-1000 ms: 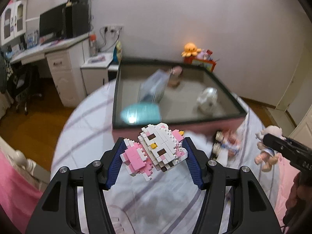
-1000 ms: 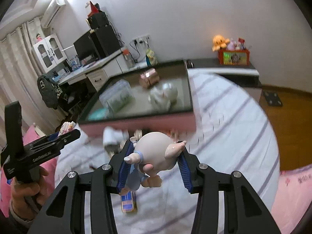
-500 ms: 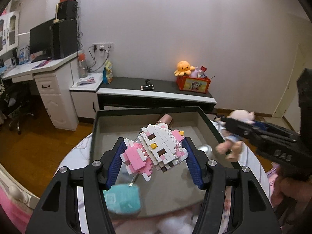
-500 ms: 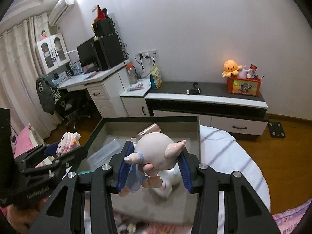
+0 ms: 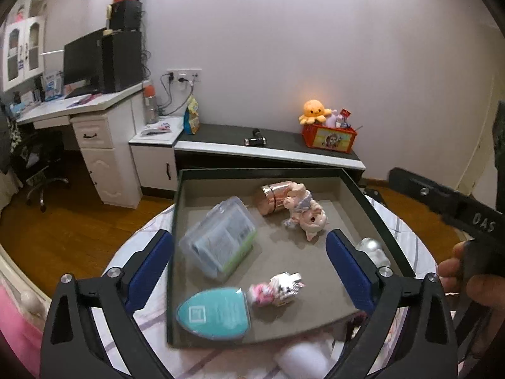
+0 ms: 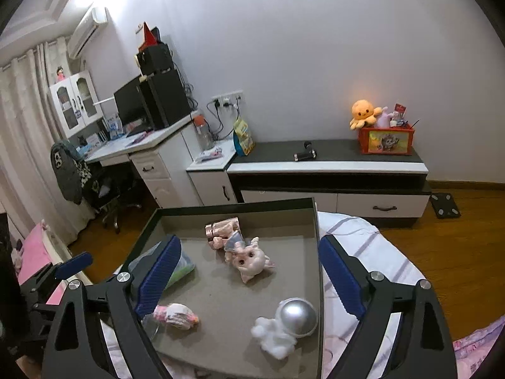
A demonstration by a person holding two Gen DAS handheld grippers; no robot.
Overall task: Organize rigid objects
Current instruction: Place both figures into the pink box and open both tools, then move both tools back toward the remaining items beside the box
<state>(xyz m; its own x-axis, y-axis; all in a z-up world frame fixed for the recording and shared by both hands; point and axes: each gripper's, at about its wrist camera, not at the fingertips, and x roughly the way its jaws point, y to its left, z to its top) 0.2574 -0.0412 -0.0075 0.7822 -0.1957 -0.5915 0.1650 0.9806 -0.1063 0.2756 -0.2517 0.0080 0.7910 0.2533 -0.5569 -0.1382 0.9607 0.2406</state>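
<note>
A dark shallow box [image 5: 176, 208] [image 6: 317, 252] stands on the round table. In it lie a pink-and-white brick cat figure [image 5: 277, 289] [image 6: 175, 315], a pink pig doll [image 5: 304, 216] [image 6: 247, 259], a copper cylinder [image 5: 274, 195] [image 6: 222, 229], a clear plastic case [image 5: 217, 241], a teal oval case [image 5: 214, 312] and a silver-helmet astronaut figure [image 6: 285, 325] [image 5: 372, 251]. My left gripper [image 5: 249, 271] is open and empty above the box. My right gripper [image 6: 249, 278] is open and empty above the box.
The table has a striped cloth [image 6: 363, 237]. A white object [image 5: 303, 361] lies in front of the box. Behind stand a low black-and-white cabinet [image 6: 331, 167], a red toy box with an orange octopus [image 6: 385, 132], and a desk with a monitor [image 5: 85, 63]. My right gripper's body shows in the left wrist view [image 5: 457, 211].
Both grippers opened. The brick cat left my left gripper and the pig doll left my right gripper; both now lie in the box.
</note>
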